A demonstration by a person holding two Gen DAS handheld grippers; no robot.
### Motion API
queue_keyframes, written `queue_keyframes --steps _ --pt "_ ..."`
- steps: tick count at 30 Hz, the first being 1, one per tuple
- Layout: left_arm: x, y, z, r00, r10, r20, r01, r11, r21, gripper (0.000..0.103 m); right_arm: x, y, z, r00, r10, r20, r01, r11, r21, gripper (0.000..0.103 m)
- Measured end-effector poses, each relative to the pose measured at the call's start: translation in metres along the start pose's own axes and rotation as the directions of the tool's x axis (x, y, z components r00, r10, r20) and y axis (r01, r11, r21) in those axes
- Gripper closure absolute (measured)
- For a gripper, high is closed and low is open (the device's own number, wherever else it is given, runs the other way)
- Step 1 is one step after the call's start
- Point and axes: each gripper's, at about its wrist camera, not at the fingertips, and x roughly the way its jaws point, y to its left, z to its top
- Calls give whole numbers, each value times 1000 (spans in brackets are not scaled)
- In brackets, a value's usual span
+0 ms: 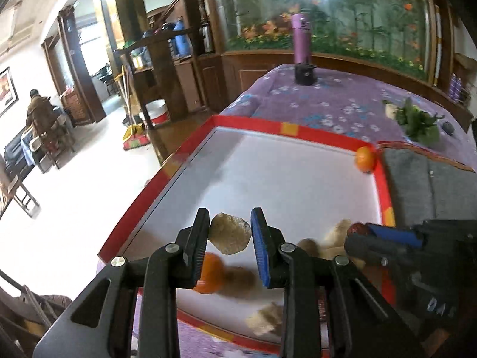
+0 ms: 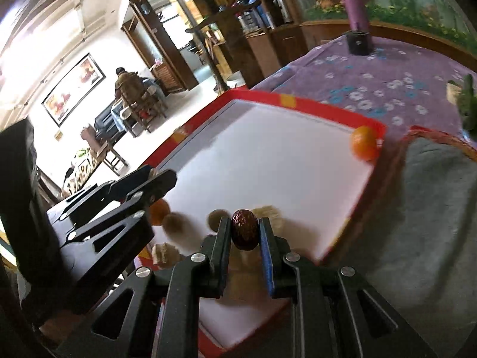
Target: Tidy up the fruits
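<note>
Both grippers loaded above the red-rimmed tray (image 1: 384,191) — left gripper (image 1: 230,232) clamped on a tan walnut-like fruit (image 1: 229,232); right gripper (image 2: 245,232) pinching a dark red date (image 2: 245,232); carry level, don't squeeze harder — set down gently among like fruit.

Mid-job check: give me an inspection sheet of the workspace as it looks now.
Surface: red-rimmed white tray on a purple floral cloth.
Job's things: orange in the tray's far corner; another orange and brownish fruits at the near end, blurred.
Clutter: purple bottle, leafy greens, grey mat.
Grippers: left gripper holds a pale brown fruit; right gripper holds a dark red date.
Cables: nothing seen.
Surroundings: seated person far off.
</note>
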Motion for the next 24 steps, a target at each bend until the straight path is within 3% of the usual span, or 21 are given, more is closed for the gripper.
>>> queue_keyframes --steps 5,8,12,18,24 --pt "6 6 -5 999 46 -27 -47 999 -15 76 4 11 -3 1000 -24 5 24 1000 -5 80" --pt "2 3 -5 997 70 -38 -71 997 -14 57 -8 15 -6 997 -69 46 71 997 -25 65" --pt "-16 -2 -3 997 81 1 -81 997 -2 44 -38 19 -10 984 -121 129 128 991 -41 51" --pt "-66 -11 -2 992 89 86 -88 996 -6 23 -97 20 -22 948 -198 249 217 975 -49 43" --pt "-119 -17 -3 982 96 162 -97 995 1 18 -153 31 -42 927 -187 325 209 977 -34 37"
